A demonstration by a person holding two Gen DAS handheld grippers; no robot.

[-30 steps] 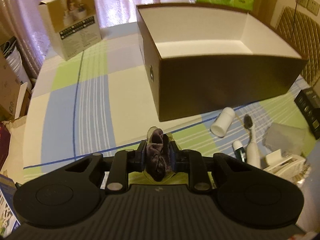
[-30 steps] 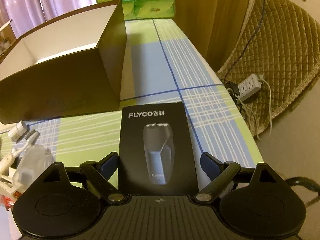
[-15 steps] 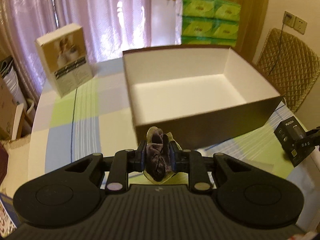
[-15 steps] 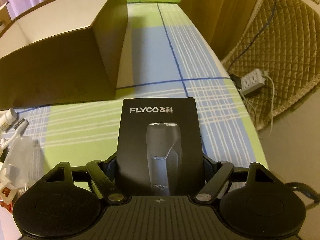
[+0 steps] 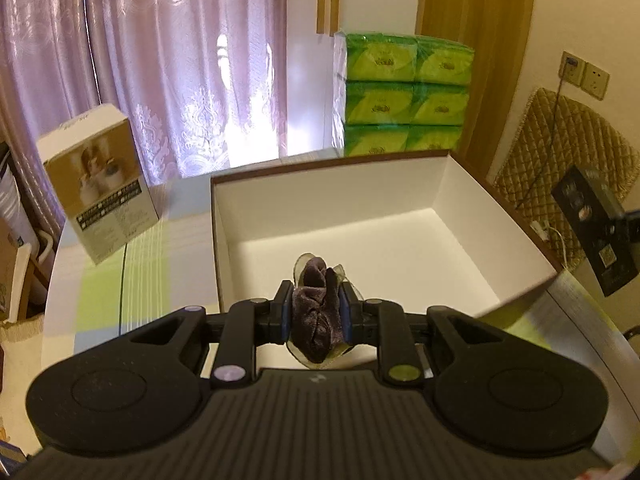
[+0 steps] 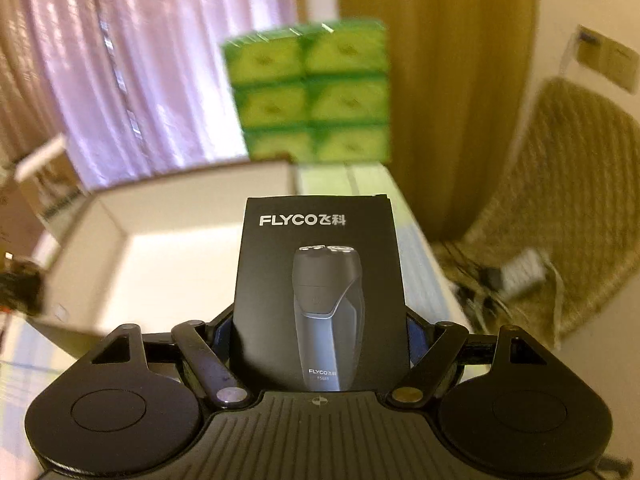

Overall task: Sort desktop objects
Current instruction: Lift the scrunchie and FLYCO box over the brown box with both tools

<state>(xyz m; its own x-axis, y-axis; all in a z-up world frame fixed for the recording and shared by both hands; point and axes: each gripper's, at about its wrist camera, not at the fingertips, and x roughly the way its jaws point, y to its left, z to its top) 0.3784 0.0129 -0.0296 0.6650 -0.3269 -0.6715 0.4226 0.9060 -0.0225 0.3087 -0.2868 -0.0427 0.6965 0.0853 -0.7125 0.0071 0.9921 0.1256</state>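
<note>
Storage box (image 5: 248, 216), brown outside and white within, was seen standing open on the checked tablecloth (image 5: 132, 264), its white floor bare, so no object was judged to have been sorted into it yet. Shaver carton (image 6: 320, 292), black and marked FLYCO, was held off the table, pinched by its lower sides in the right gripper (image 6: 320, 336), near the box's right wall. Hair scrunchie (image 5: 316, 312), dark velvet with a sheer trim, was clamped between the pads of the left gripper (image 5: 314, 314), above the box's near-left corner. Both releases were judged outstanding; whether other objects awaited sorting could not be told from these views.
</note>
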